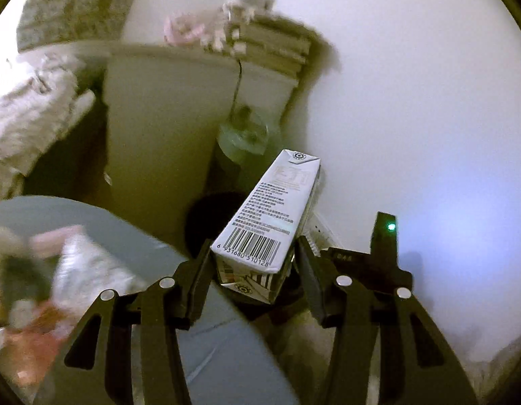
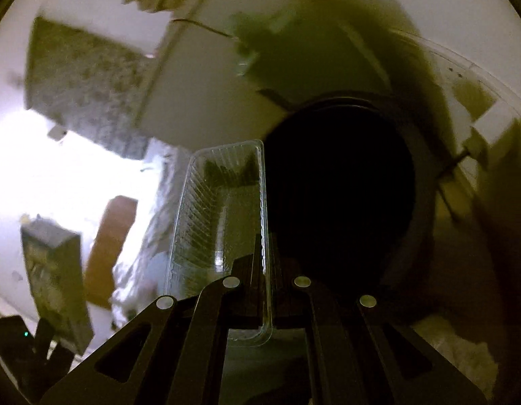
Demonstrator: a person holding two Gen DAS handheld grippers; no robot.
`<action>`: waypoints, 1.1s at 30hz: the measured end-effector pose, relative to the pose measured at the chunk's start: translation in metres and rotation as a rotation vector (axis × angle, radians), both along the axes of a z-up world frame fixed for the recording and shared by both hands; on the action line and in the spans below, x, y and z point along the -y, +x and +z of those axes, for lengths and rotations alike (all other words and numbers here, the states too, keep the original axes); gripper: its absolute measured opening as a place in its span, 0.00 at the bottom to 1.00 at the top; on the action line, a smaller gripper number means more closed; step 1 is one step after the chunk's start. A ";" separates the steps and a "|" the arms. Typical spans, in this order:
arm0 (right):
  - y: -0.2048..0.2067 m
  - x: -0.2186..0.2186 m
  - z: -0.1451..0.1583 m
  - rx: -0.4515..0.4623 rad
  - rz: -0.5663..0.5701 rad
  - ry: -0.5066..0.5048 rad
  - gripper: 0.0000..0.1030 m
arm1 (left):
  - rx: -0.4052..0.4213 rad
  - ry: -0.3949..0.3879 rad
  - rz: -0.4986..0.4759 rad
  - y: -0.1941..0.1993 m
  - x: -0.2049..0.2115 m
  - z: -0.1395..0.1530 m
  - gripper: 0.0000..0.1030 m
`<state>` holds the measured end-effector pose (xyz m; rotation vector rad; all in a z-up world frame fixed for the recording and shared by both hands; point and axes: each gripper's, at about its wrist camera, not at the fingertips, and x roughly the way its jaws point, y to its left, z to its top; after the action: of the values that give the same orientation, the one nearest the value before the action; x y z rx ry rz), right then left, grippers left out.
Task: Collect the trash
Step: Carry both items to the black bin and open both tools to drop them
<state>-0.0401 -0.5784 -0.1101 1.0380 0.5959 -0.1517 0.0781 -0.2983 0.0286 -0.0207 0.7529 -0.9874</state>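
My left gripper (image 1: 253,249) is shut on a white drink carton (image 1: 270,209) with a barcode, gripping its near end while the far end points up and away. Just behind the carton is the dark round mouth of a bin (image 1: 206,226). My right gripper (image 2: 265,246) is shut on the long right rim of a clear plastic tray (image 2: 220,216). The tray hangs to the left of the bin's black opening (image 2: 341,199), level with its edge. In the right wrist view, the carton (image 2: 54,270) shows blurred at lower left.
A white bedside cabinet (image 1: 166,128) stands behind the bin, with stacked books (image 1: 277,50) and a plush toy (image 1: 247,0) on top. A grey-sheeted bed (image 1: 132,236) at lower left carries blurred wrappers (image 1: 75,270). A white wall (image 1: 412,101) fills the right.
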 end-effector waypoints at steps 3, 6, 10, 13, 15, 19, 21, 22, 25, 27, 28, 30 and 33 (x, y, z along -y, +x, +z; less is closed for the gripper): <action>0.007 0.007 -0.010 -0.067 -0.009 0.012 0.03 | -0.058 0.048 -0.013 0.017 0.040 -0.023 0.46; 0.018 0.008 -0.009 -0.108 -0.001 0.026 0.03 | -0.103 0.099 -0.015 0.027 0.067 -0.043 0.46; 0.027 0.010 -0.008 -0.134 0.008 0.028 0.03 | -0.147 0.153 -0.017 0.036 0.089 -0.060 0.46; 0.031 0.014 -0.010 -0.142 0.008 0.038 0.03 | -0.161 0.186 -0.008 0.039 0.095 -0.069 0.46; 0.030 0.016 -0.013 -0.148 0.009 0.052 0.03 | -0.171 0.192 -0.004 0.040 0.094 -0.074 0.46; 0.033 0.016 -0.009 -0.153 0.009 0.057 0.04 | -0.181 0.213 -0.001 0.041 0.096 -0.086 0.46; 0.031 0.015 -0.008 -0.163 0.011 0.056 0.05 | -0.190 0.224 0.003 0.040 0.095 -0.089 0.48; 0.030 0.014 -0.007 -0.165 0.011 0.056 0.06 | -0.195 0.228 0.010 0.040 0.095 -0.090 0.48; 0.027 0.013 -0.007 -0.169 0.002 0.050 0.25 | -0.212 0.227 0.027 0.040 0.089 -0.090 0.72; 0.025 0.013 -0.006 -0.165 -0.008 0.051 0.38 | -0.207 0.209 0.045 0.038 0.083 -0.087 0.78; 0.023 0.013 -0.006 -0.165 -0.012 0.050 0.39 | -0.204 0.202 0.049 0.037 0.080 -0.085 0.79; 0.022 0.012 -0.005 -0.161 -0.013 0.049 0.42 | -0.200 0.194 0.055 0.035 0.075 -0.081 0.80; 0.022 0.009 -0.004 -0.164 -0.010 0.036 0.43 | -0.197 0.170 0.062 0.031 0.064 -0.070 0.80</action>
<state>-0.0183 -0.5872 -0.1140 1.0697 0.7446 -0.2375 0.1090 -0.3622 -0.0417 0.0062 1.0095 -0.8673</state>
